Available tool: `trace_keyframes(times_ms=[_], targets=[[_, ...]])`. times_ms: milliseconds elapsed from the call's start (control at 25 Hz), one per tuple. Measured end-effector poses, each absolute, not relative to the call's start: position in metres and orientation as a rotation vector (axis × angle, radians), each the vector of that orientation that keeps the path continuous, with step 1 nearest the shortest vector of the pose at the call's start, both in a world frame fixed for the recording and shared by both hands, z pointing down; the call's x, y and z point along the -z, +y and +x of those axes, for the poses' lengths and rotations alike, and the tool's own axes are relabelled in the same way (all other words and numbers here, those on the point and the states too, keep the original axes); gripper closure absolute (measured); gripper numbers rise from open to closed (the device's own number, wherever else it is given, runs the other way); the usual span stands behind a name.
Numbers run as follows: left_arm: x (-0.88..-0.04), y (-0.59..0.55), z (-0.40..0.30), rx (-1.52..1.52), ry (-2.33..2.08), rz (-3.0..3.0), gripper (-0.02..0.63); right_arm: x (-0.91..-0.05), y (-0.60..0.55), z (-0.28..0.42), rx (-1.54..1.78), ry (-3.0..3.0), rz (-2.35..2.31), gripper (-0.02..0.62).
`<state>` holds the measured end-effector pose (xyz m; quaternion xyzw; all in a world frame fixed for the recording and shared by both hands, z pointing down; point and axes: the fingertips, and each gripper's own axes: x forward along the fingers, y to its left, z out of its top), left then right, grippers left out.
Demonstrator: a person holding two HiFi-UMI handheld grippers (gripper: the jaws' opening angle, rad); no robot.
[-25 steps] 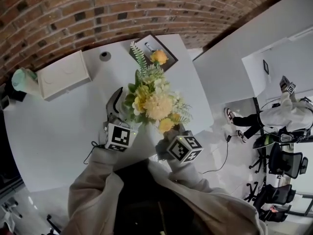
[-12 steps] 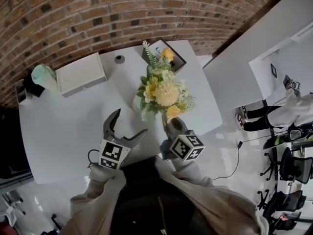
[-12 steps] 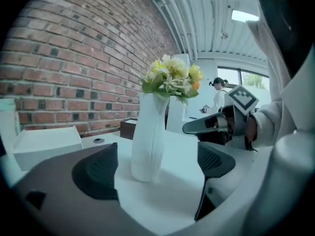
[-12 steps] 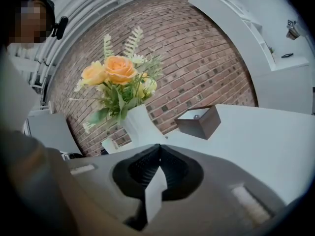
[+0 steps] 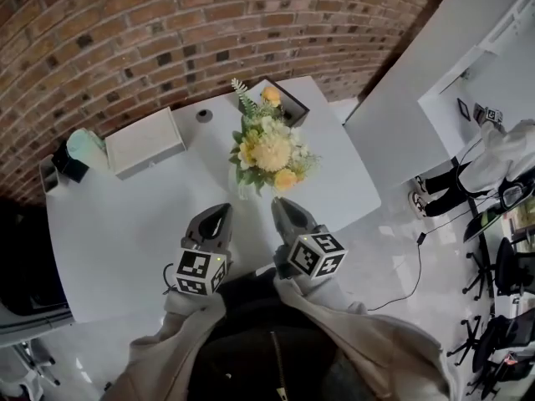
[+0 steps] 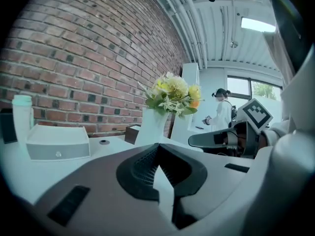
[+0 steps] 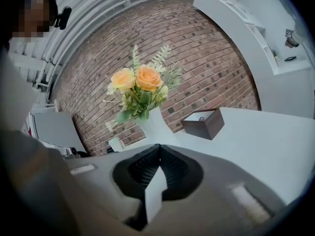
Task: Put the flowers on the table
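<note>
We see bright, even indoor light with only soft shadows, a ceiling lamp (image 6: 257,24) glaring white in the left gripper view (the window (image 6: 241,86) washes out too), the flowers (image 5: 269,150) sharp, the brick wall (image 5: 125,32) bowed by fisheye, corners dark.

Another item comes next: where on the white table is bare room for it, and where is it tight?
Widest free: the near-left stretch of the white table, between the white rectangular box and the near edge. A narrower bare strip lies right of the white vase of yellow flowers. Crowded: the far side, around the dark brown open box and small dark disc.
</note>
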<state>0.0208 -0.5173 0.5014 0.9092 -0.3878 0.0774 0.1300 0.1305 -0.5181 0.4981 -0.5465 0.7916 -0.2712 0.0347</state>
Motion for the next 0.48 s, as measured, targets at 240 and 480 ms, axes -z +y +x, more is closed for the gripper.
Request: trace_keyframes(times_ms=[240,480], targets=[[-0.5003,-0.5142,0.0286,-0.197,-1.106,2.652,0.603,-0.4945,-0.5107,0.1371,0.796,2.453,-1.688,0.597],[-0.5007,-0.52,0.0226,-0.156,-1.109,2.6,0.603,-0.4939,-0.5122,0.1394,0.789,2.459,-1.698,0.597]])
